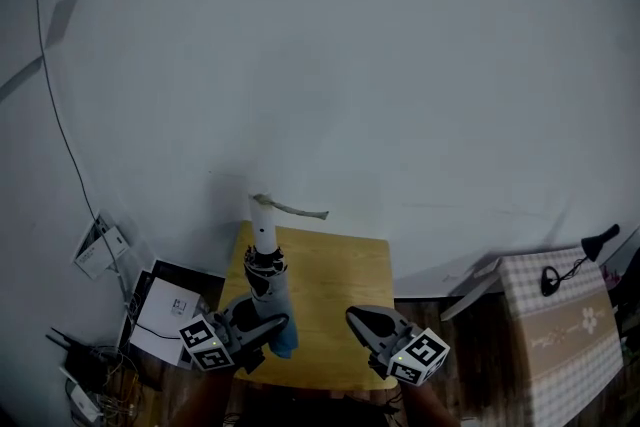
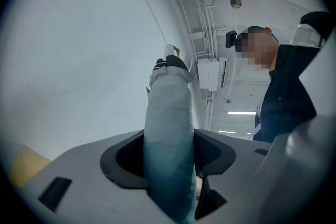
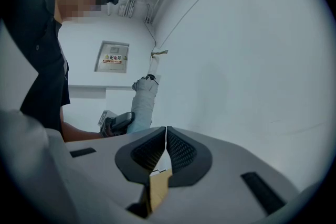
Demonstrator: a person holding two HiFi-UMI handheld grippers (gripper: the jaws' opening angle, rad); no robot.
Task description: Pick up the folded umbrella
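L gripper (image 1: 262, 323), lower left of head view: jaws pinching the folded umbrella (image 1: 272, 287) low on its grey-blue sleeve. The L gripper view shows both pads (image 2: 210, 152) tight against the fabric. Umbrella stands near upright, white handle end (image 1: 263, 220) up, with a strap trailing right.

R gripper (image 1: 358, 317), lower centre-right: jaws pressed together w/ nothing between them (confirmed in the R gripper view). It sits beside the umbrella, not touching.

Wooden table (image 1: 345, 265) lies under both. The umbrella's lower end looks clear of the top, but I can't be sure from the head view.

Step, my read: grasp is done and the pick-up is at the lift/hold stage. The next move calls for a steady raise with the L grip kept firm, since the sleeve is soft and could slide. Keep the handle off the wall (image 1: 330, 65). R gripper isn't needed.

Floor, lower left: white sheet (image 1: 172, 305) w/ a small printed square, unreadable, plus cables. Patterned box (image 1: 560, 340) at lower right.

Writing: the gripper cubes carry only square b/w markers. Wall sign (image 3: 113, 57), upper left of the R gripper view, has red and dark print too small to read. No brand seen on the umbrella.
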